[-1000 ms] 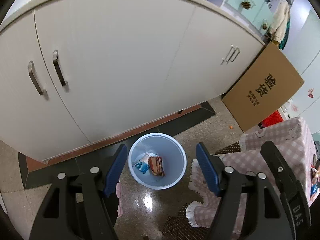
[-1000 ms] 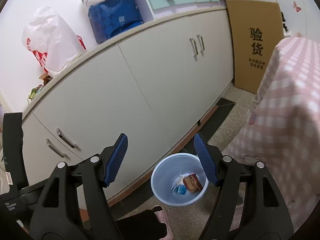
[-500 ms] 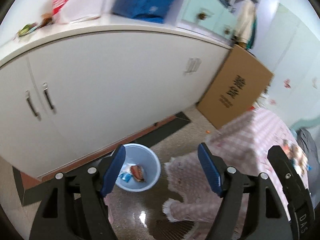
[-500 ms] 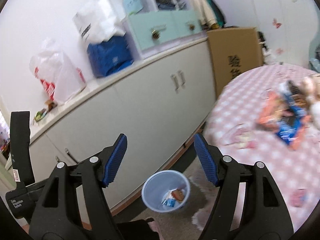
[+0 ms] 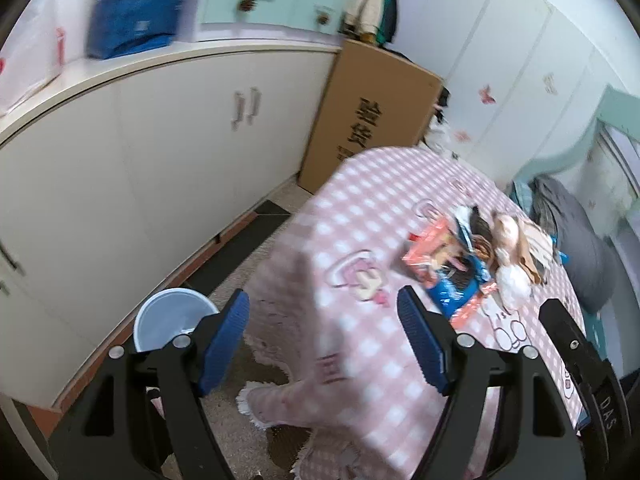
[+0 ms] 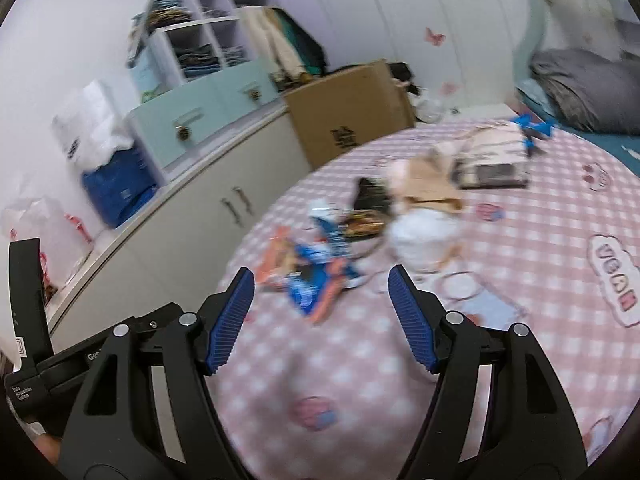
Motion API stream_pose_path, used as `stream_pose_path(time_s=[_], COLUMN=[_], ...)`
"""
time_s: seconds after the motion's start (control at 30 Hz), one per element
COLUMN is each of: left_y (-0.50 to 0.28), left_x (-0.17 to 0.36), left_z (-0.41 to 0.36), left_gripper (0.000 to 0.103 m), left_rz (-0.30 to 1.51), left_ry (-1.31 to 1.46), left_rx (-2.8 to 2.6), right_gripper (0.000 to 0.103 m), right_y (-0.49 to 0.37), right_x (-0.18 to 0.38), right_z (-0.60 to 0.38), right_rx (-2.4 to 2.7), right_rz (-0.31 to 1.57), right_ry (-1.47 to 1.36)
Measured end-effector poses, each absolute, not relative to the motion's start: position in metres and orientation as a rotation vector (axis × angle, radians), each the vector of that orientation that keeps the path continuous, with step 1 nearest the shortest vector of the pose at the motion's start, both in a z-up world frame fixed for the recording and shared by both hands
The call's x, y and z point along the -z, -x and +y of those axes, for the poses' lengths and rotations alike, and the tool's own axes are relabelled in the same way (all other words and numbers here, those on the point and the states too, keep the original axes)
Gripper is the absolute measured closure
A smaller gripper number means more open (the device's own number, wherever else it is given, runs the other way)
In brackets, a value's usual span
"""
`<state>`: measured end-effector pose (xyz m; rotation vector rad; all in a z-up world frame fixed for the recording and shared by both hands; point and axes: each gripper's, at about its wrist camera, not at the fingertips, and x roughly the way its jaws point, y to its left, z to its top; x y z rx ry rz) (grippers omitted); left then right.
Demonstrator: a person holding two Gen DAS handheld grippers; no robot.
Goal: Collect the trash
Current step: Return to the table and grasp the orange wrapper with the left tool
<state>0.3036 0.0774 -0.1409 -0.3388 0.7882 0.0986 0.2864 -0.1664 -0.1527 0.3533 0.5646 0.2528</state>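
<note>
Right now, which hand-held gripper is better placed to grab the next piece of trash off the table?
Right. The right hand-held gripper is open over the table, with the blue wrapper just ahead between its fingers. The left hand-held gripper, also open, sits at the table's edge, farther from the pile.

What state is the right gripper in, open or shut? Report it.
Open. In the right wrist view, the right gripper has its blue fingers spread wide apart with nothing between them, above the pink checked tablecloth.
</note>
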Motion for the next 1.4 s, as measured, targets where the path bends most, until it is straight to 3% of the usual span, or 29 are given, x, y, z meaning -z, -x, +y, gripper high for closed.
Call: stream_pose_path(time_s=[0.8,0.83,0.87,0.97,1.03,1.2,1.27,1.4], left_y=[-0.391,-0.392,-0.394,-0.396,-0.394,-0.38,-0.374,-0.362], left_x=[0.172,0.173,0.173,0.174,0.175,0.175,0.175,0.174], left_z=[0.026,0.025,0.024,0.022,0.024,0.033,0.042,0.063], left_gripper=[0.032,0.037,0.05,0.076,0.084,0.089,0.103,0.103], left_rz=[0.842,0.84,0.839,0.846,0.846,0.827,0.813,0.8], left_ry=[0.299,0.294,0.283,0.261,0.261,0.278,0.319,0.375], left_rx=[0.08,0.083,0.082,0.095,0.113,0.099,0.1,0.06], right_gripper=[0.032,0.032,0.032,0.032,0.032,0.032,0.032,0.032], right_y=[-0.345,-0.346,-0.346,-0.347,-0.347,-0.348,-0.348,-0.351], right_x=[0.175,0.175,0.175,0.176,0.175,0.174,0.174,0.174], right_z=[-0.182,-0.182,-0.181,-0.18,-0.179,-0.172,-0.167,-0.156], right_rx=[-0.268,-0.269,-0.272,-0.267,-0.264,-0.259,-0.261,-0.266], right_rz=[0.687,0.69,0.692,0.698,0.701,0.711,0.718,0.743], right_ry=[-0.411,-0.411,-0.411,-0.409,-0.406,-0.378,-0.357,-0.297])
